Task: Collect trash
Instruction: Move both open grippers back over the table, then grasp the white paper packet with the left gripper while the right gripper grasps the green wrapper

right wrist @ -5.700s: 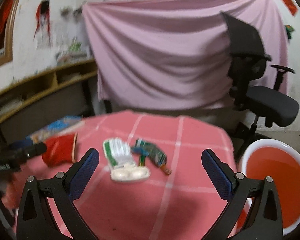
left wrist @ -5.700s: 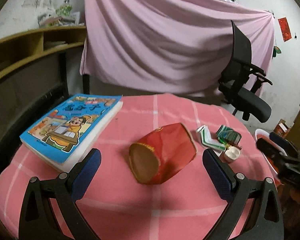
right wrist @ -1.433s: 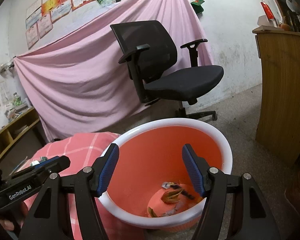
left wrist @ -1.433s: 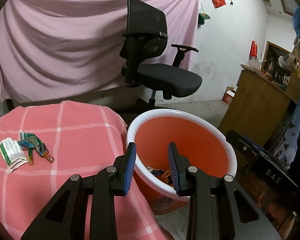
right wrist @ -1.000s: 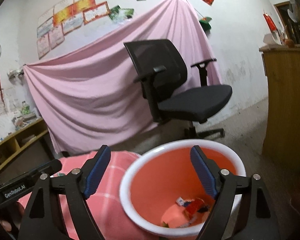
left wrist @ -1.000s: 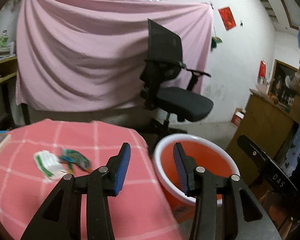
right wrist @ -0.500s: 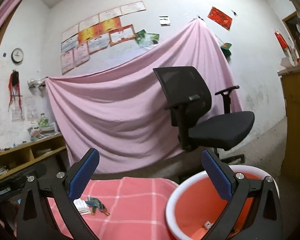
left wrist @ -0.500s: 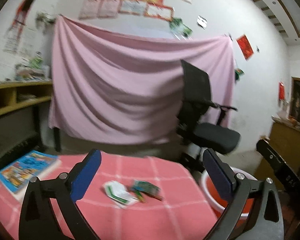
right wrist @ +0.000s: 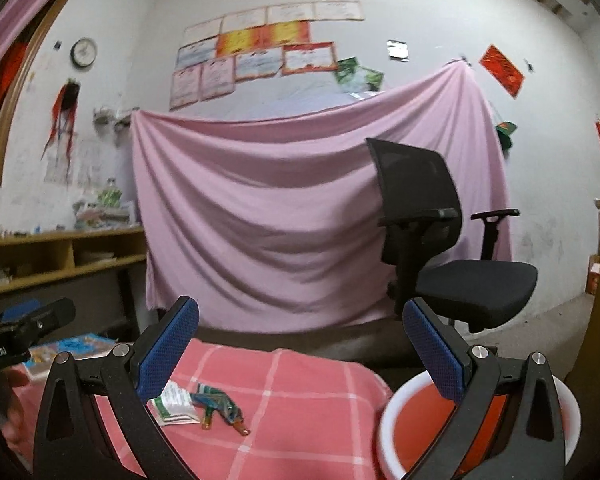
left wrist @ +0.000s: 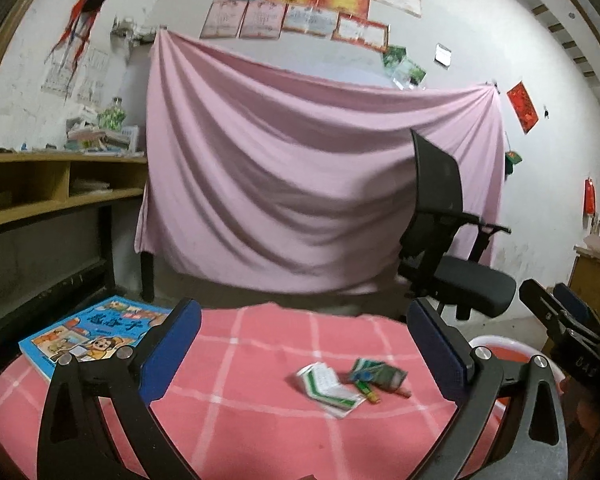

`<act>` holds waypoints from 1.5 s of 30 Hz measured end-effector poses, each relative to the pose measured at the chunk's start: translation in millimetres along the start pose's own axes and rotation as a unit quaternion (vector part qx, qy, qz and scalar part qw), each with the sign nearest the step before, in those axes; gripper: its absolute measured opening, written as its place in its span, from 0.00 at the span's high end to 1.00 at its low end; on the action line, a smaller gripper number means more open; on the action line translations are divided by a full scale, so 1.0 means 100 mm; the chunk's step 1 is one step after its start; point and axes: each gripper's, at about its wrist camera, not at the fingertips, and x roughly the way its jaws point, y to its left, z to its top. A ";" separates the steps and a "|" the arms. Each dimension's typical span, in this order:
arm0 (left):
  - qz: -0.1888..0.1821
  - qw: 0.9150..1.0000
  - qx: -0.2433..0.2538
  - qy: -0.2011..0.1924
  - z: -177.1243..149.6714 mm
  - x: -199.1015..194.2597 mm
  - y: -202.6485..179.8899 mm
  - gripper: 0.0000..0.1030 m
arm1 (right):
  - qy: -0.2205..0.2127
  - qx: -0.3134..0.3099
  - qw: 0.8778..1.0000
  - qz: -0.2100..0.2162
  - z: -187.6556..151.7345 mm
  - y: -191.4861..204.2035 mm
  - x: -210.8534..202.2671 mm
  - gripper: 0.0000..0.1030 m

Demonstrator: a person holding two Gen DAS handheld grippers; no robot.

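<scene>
A white and green wrapper [left wrist: 327,393] and a green wrapper [left wrist: 376,378] lie together on the pink checked tablecloth [left wrist: 240,392]. They also show in the right wrist view, the white one [right wrist: 174,400] beside the green one [right wrist: 218,402]. The orange bin with a white rim [right wrist: 404,408] stands on the floor to the right of the table; its rim [left wrist: 488,342] peeks past my left gripper. My left gripper [left wrist: 302,348] is open and empty, held above the table. My right gripper [right wrist: 300,344] is open and empty, raised between table and bin.
A blue picture book [left wrist: 88,338] lies at the table's far left. A black office chair [left wrist: 452,248] stands behind the bin before a pink curtain [left wrist: 300,184]. Wooden shelves [left wrist: 40,192] line the left wall. A wooden cabinet [left wrist: 596,280] stands at the right.
Both grippers have opened wide and lifted away from the bin, swinging left toward the table. The red cup seen earlier on the table is gone from it.
</scene>
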 end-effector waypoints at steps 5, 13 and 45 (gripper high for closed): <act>0.004 0.998 -0.012 0.062 -0.07 0.29 0.16 0.02 | 0.042 -0.017 0.999 0.018 -0.10 0.17 0.29 0.00; -0.018 0.989 -0.014 0.143 -0.12 0.73 0.22 0.05 | 0.166 0.017 0.984 0.061 -0.33 0.18 0.80 0.05; -0.100 0.946 -0.050 0.305 -0.32 1.34 0.11 0.87 | 0.351 0.037 0.922 0.158 -0.72 0.28 1.25 0.87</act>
